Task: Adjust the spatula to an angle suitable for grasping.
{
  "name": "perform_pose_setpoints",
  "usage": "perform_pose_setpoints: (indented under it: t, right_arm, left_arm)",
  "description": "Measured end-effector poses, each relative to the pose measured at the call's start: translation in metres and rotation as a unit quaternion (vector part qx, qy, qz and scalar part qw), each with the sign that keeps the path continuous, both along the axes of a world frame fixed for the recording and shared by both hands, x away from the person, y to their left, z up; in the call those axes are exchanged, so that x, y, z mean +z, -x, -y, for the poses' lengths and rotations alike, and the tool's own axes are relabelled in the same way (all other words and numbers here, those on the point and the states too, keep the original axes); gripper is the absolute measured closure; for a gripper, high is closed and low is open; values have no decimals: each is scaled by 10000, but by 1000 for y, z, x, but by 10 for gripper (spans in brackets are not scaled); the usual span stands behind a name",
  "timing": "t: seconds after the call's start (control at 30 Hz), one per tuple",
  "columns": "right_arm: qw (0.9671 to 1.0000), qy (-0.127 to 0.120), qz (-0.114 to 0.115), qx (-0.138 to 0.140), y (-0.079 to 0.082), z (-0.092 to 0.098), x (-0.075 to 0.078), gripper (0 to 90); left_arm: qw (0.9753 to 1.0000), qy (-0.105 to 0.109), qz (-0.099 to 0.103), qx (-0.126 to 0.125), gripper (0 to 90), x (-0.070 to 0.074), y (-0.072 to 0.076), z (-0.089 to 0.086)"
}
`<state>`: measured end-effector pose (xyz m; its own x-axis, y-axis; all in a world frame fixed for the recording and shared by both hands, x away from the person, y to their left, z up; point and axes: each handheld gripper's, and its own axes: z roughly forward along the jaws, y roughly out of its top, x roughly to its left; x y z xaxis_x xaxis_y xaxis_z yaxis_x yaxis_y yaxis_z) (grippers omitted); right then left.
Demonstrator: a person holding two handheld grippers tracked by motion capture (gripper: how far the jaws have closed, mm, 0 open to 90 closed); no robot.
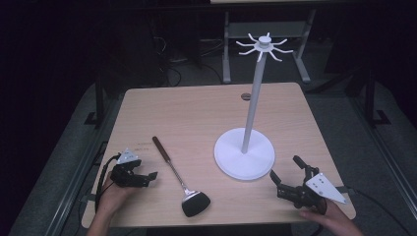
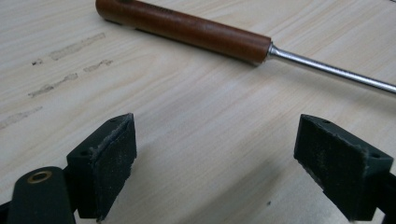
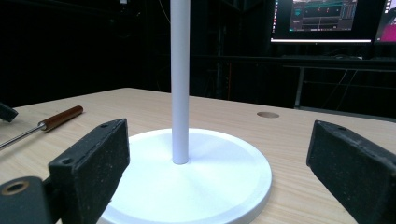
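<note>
Wooden-handled spatula [image 1: 178, 179], round white stand [image 1: 244, 153]

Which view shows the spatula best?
The high view: the whole spatula lies on the table, black head nearest the person. The left gripper view gives its wooden handle and some shaft; the right gripper view, only the handle end.

Dim lab — monitors [image 3: 322, 18], floor cables [image 1: 172, 64], bare wooden test table [image 1: 196, 113]
</note>
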<state>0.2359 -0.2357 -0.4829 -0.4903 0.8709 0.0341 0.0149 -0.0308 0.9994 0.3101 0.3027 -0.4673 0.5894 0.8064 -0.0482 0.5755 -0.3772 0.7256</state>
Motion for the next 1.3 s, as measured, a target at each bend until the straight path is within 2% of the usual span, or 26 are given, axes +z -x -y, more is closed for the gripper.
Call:
perform_pose_setpoints:
  t: [0.2, 0.27, 0.4, 0.5, 0.63, 0.7, 0.83, 1.0, 1.07, 1.1, 1.27, 1.3]
  right_arm:
    - [10000, 16, -6, 0, 0, -1, 0, 55]
    - [10000, 28, 3, -36, 0, -1, 0, 55]
    - [10000, -12, -7, -35, 0, -1, 0, 55]
    - [10000, -12, -4, -13, 0, -1, 0, 55]
    - [10000, -8, -2, -13, 0, -1, 0, 55]
    - [10000, -8, -4, -29, 0, -1, 0, 55]
    - [10000, -7, -4, -23, 0, -1, 0, 55]
    - [10000, -10, -4, -25, 0, -1, 0, 55]
    - [10000, 3, -2, -21, 0, 0, 0, 55]
    - [10000, -2, -2, -24, 0, -1, 0, 55]
    - [10000, -10, -2, -36, 0, -1, 0, 55]
    - [10000, -10, -2, -36, 0, -1, 0, 55]
  left_arm:
    - [10000, 86, 6, -44, 140, 5, -3, 4]
    - [9999, 42, 101, -38, 148, 11, -5, 5]
    - [9996, 172, 190, 77, 233, 17, -10, 7]
    - [9998, 123, 153, 82, 275, 19, -14, 8]
    - [9995, 162, 234, 157, 352, 25, -21, 11]
    - [9995, 121, 212, 203, 383, 28, -29, 14]
    - [9992, 153, 254, 278, 484, 30, -37, 14]
    - [9986, 284, 197, 408, 616, 30, -51, 14]
    - [9984, 310, 173, 433, 636, 29, -54, 14]
    - [9980, 416, 171, 447, 701, 27, -58, 12]
    - [9983, 357, 100, 453, 865, 20, -64, 11]
    - [9985, 314, 92, 442, 865, 18, -64, 10]
